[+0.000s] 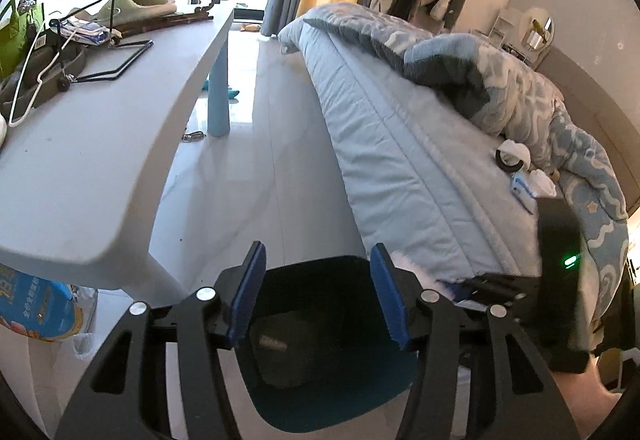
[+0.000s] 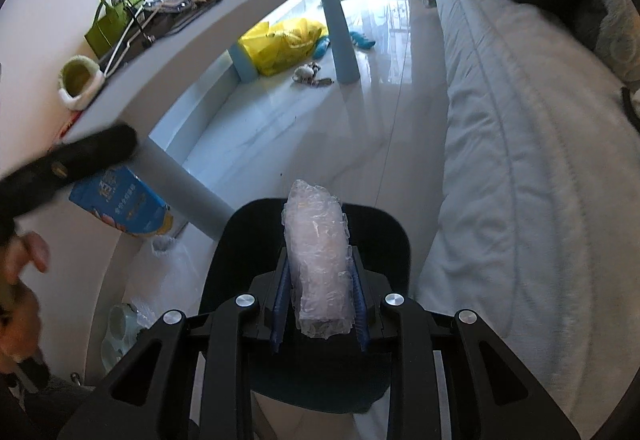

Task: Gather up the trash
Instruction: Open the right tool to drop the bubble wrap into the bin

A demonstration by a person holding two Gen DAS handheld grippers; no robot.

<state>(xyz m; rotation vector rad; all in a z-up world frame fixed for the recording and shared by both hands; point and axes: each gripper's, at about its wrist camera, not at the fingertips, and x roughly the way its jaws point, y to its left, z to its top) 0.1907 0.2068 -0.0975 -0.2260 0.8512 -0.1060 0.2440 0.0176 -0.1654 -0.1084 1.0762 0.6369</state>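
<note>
The crumpled clear plastic wrap (image 2: 318,260) stands upright between the blue pads of the right claw (image 2: 319,310), which presses it from both sides. It hangs directly above the dark trash bin (image 2: 394,240) on the floor. The left claw (image 1: 318,298) is also above this bin (image 1: 320,340); its jaws are apart and nothing is between them. Just beside the bin is the bed (image 2: 520,180) with a light blue cover. On the other side of the bin stands the grey counter (image 2: 168,52), and a blue package (image 2: 124,206) lies under the counter edge nearest the bin.
</note>
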